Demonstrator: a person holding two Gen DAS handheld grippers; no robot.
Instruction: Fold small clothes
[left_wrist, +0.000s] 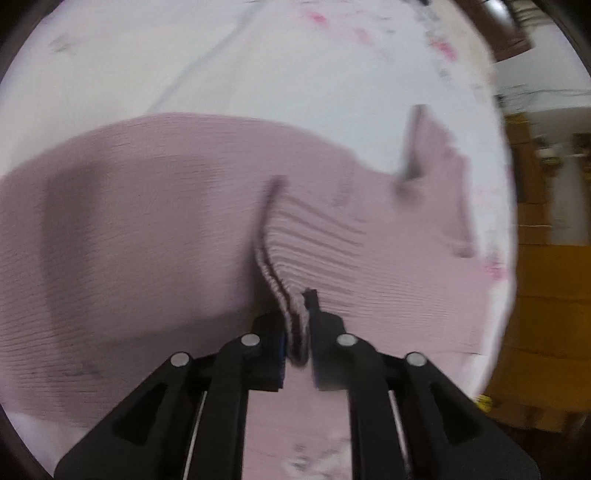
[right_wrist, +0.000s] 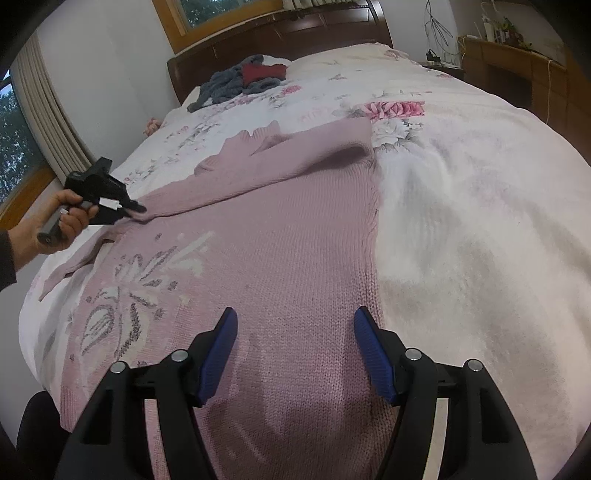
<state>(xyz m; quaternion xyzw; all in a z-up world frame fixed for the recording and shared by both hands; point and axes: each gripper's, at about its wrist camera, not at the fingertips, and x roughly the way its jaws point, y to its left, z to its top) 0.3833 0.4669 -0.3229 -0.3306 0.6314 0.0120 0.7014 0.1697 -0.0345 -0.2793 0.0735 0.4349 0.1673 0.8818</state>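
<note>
— Status on the sweater?

— Sweater (right_wrist: 280, 236) is a pale pink knit, spread flat on the bed's floral duvet (right_wrist: 461, 155), with a white and grey flower pattern knitted into the side nearer my left. One sleeve (right_wrist: 306, 155) lies folded across the upper body of the garment, and the collar sits just beyond it.

— And your left gripper?

— My left gripper (left_wrist: 297, 332) is pinched tight on a doubled fold of the pink knit; on the left wrist view I see ribbed layers squeezed between the two black fingers, with wrinkles fanning out from the pinch. That view is blurred, so I can't tell which part of the sweater it is. From the right wrist view, the same gripper (right_wrist: 135, 207) sits at the sweater's left edge, touching the fabric, with the hand (right_wrist: 64, 221) wrapped round its handle.

— Right one?

— My right gripper (right_wrist: 295, 350) hangs over the lower body of the sweater with its blue-padded fingers (right_wrist: 221, 354) spread wide, nothing between them.

— Anything else on the bed?

— Grey clothing (right_wrist: 229, 86) and something dark red (right_wrist: 264, 72) heaped near the wooden headboard (right_wrist: 295, 33), well apart from the sweater.
</note>
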